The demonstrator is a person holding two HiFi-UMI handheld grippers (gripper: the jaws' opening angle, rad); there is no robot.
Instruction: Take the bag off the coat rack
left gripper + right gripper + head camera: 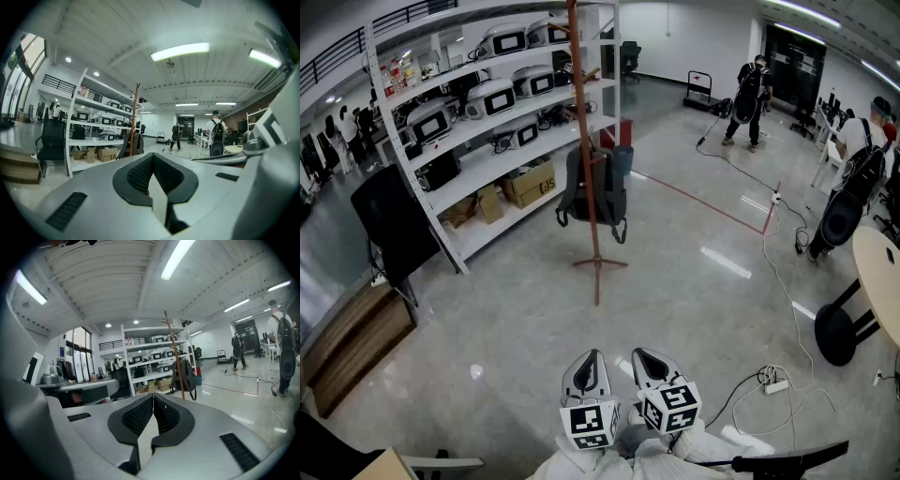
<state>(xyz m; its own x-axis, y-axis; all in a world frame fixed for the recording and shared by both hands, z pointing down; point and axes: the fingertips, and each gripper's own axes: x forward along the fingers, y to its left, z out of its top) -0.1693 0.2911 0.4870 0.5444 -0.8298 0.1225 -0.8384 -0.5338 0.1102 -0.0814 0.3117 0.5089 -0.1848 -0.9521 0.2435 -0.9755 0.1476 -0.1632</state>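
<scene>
A dark grey backpack (592, 191) hangs on a tall reddish-brown coat rack (586, 141) that stands on the floor in front of the shelving. It also shows far off as the backpack (129, 145) in the left gripper view and the backpack (184, 375) in the right gripper view. My left gripper (589, 361) and right gripper (645, 356) are side by side at the bottom of the head view, well short of the rack. Both are shut with nothing between the jaws; their tips meet at left gripper (153, 154) and right gripper (153, 394).
White shelving (478, 122) with boxes and devices runs behind the rack. A black chair (394, 225) stands at left, a round table (877, 281) at right. Cables and a power strip (776, 385) lie on the floor. People with backpacks (748, 94) stand far right.
</scene>
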